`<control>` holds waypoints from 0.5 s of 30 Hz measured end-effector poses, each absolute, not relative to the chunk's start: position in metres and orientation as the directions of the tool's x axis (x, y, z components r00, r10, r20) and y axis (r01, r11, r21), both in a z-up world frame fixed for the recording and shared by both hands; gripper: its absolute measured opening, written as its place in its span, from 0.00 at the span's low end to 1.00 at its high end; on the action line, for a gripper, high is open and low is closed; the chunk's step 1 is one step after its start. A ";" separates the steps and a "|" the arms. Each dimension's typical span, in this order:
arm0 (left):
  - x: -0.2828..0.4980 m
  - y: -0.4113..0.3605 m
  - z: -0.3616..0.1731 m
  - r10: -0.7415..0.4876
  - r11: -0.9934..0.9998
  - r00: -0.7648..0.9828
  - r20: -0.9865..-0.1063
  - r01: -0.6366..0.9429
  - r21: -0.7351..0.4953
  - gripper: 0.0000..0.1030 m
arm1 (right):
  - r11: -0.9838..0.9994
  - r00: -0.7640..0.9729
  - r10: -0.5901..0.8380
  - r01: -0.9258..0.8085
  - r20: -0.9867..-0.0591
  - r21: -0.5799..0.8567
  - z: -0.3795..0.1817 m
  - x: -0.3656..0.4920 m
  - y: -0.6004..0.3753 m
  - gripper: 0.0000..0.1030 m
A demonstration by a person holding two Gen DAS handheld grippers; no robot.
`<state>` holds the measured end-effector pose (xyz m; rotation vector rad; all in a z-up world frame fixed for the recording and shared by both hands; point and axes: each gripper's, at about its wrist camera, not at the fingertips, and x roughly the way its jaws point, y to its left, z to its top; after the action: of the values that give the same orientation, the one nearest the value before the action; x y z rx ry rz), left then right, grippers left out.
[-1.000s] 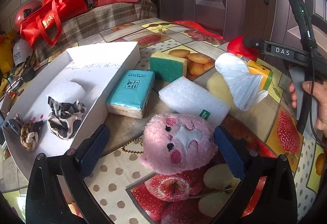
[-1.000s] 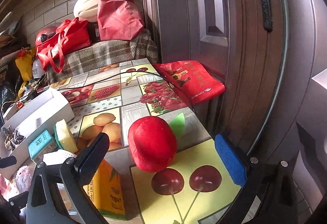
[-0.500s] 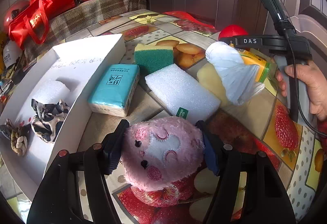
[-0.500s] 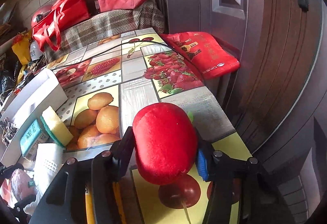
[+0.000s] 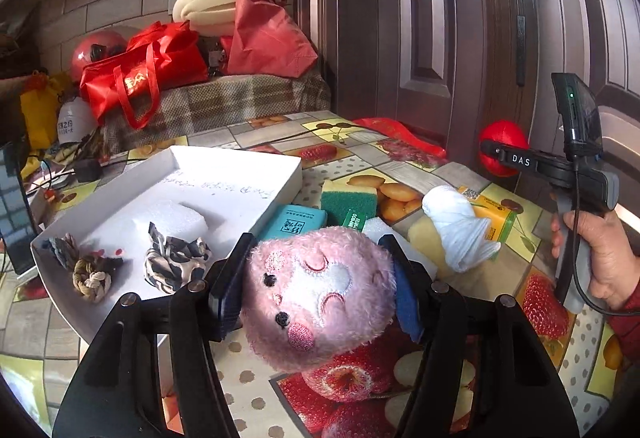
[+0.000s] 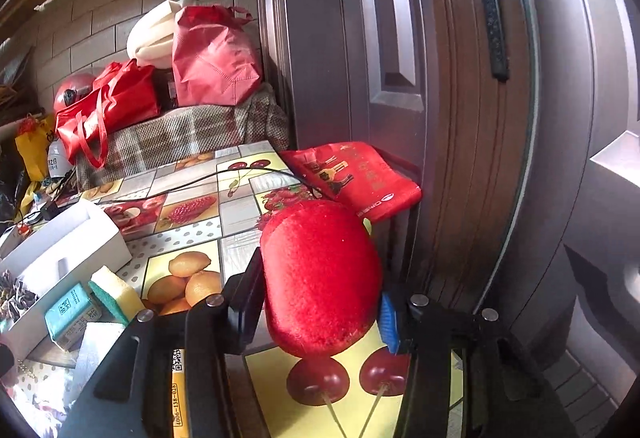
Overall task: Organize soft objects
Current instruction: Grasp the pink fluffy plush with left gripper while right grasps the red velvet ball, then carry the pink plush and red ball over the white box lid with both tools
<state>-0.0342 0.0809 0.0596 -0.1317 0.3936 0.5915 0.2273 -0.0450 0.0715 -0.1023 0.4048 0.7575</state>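
Note:
My left gripper is shut on a pink plush toy and holds it above the table, just right of the white box. The box holds a white foam block and two fabric scrunchies. My right gripper is shut on a red plush apple, lifted over the table's right edge; it also shows in the left wrist view. A teal tissue pack, a green-yellow sponge, a white foam pad and a white cloth bundle lie on the table.
A yellow carton lies by the cloth bundle. A red bag hangs over the table's far right corner, beside a dark door. Red bags sit on a plaid-covered surface behind. A black cable crosses the table.
Both grippers went from open to shut, the left on the pink plush and the right on the red plush apple, and both toys are now lifted off the table.

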 end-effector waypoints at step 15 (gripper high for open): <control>-0.052 0.078 0.065 0.546 0.812 0.776 -0.317 -0.583 -0.029 0.62 | 0.699 0.692 0.683 -0.712 -0.234 -0.064 0.080 0.166 -0.062 0.47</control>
<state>-0.0516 0.0780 0.0648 -0.1279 0.3028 0.6123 0.1656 -0.0620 0.0803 -0.1543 0.1988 0.7828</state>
